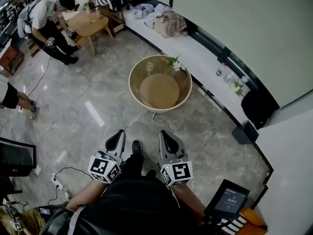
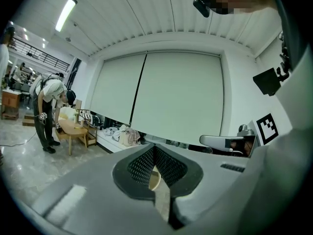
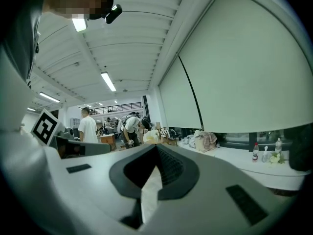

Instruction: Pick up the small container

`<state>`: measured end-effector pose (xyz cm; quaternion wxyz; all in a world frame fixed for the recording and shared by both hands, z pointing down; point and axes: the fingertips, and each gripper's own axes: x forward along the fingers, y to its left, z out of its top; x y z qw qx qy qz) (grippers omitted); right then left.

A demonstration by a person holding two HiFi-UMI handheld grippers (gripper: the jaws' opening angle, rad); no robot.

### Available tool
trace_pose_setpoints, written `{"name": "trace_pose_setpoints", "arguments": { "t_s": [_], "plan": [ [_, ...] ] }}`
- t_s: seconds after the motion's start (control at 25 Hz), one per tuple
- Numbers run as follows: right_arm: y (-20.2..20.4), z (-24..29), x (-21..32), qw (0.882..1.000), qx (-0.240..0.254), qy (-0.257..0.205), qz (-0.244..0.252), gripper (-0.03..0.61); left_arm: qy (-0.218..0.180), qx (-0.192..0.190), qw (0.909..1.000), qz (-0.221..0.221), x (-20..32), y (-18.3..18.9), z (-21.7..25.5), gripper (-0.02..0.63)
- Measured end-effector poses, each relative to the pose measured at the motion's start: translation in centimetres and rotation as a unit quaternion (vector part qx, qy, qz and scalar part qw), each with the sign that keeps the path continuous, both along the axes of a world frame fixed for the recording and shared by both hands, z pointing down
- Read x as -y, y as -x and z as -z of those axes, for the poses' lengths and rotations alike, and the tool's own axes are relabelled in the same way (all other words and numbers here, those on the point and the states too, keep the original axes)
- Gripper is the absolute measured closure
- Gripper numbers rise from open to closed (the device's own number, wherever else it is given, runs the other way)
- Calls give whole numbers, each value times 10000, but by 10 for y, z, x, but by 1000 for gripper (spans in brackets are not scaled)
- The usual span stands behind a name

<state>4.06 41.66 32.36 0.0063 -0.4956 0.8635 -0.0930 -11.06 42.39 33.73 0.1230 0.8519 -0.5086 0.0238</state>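
A round, glass-topped wooden table [image 1: 160,84] stands on the marble floor ahead of me. On its far left part sits a small clear container [image 1: 149,66], and white flowers [image 1: 175,63] are at its back rim. I hold both grippers low by my waist, well short of the table. The left gripper [image 1: 116,137] is shut with nothing in it, and so is the right gripper [image 1: 167,137]. In the left gripper view the meshed jaws of the left gripper [image 2: 155,151] meet at a point. The right gripper [image 3: 157,150] shows the same closed jaws in its own view.
A white ledge [image 1: 195,53] runs under the window, bearing a heap of clothes [image 1: 164,21], bottles [image 1: 220,71] and a black bag [image 1: 257,106]. A person [image 1: 46,23] bends over a wooden side table [image 1: 90,24] at the far left. A tablet [image 1: 227,199] is at my right, a cable [image 1: 63,177] lies on the floor.
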Motion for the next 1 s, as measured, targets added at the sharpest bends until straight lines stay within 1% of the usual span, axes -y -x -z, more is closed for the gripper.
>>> {"name": "trace_pose_setpoints", "arguments": {
  "t_s": [0.12, 0.24, 0.48, 0.64, 0.72, 0.84, 1.0],
  "plan": [
    [7, -3, 30, 9998, -210, 12, 46, 583, 47, -75, 9999, -98, 34, -1, -2, 615],
    [10, -2, 65, 9993, -360, -18, -70, 583, 64, -157, 9996, -210, 70, -1, -2, 615],
    [9, 6, 135, 9979, -455, 19, -455, 583, 3, -247, 9984, -514, 142, 3, 2, 615],
    [12, -2, 176, 9967, -397, 207, -674, 583, -63, -306, 9970, -710, 183, 11, 6, 607],
    [15, -8, 194, 9963, -314, 279, -744, 583, -48, -313, 9968, -740, 205, 18, 3, 578],
    [17, -12, 220, 9957, -242, 367, -815, 583, -55, -334, 9960, -831, 237, 21, 1, 552],
    [9, -23, 245, 9942, -368, 529, -857, 583, 13, -426, 9951, -896, 268, 12, -4, 490]
  ]
}}
